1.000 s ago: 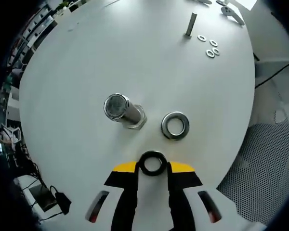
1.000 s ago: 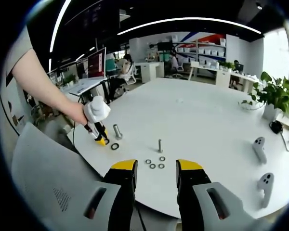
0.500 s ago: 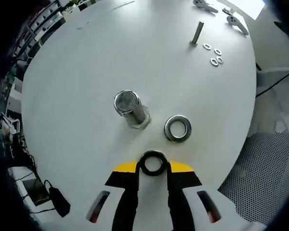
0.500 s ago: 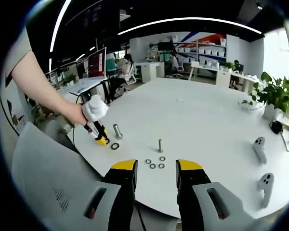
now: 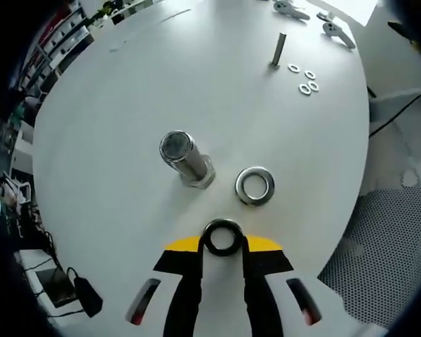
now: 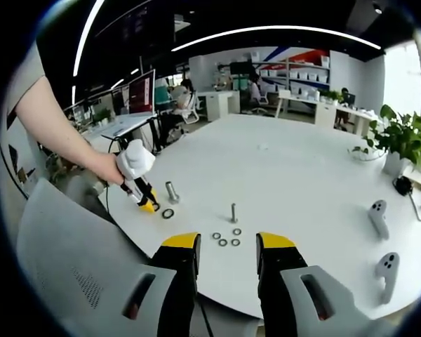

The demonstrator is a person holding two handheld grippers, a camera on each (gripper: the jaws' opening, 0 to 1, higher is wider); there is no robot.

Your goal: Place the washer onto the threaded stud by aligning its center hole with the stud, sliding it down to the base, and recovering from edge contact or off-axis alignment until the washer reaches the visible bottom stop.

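Observation:
In the left gripper view my left gripper (image 5: 222, 239) is shut on a dark washer (image 5: 222, 237), held flat between the yellow-tipped jaws above the white table (image 5: 126, 84). A thick threaded stud (image 5: 182, 157) with a hex base stands just ahead and to the left. A silver washer (image 5: 255, 186) lies flat to the stud's right. In the right gripper view my right gripper (image 6: 226, 260) is open with nothing between its jaws, near the table's edge. There the left gripper (image 6: 146, 203) hangs beside the thick stud (image 6: 171, 192) and the silver washer (image 6: 168, 213).
A thin bolt (image 6: 233, 213) stands upright with three small washers (image 6: 224, 239) around it. Two white controllers (image 6: 377, 217) lie at the right. A potted plant (image 6: 400, 144) stands at the far right edge. A mesh chair (image 5: 386, 246) is beside the table. A person's arm (image 6: 63, 126) holds the left gripper.
The left gripper view has shifted slightly; the stud and silver washer sit a bit lower-left than half a second ago. The right gripper has not moved.

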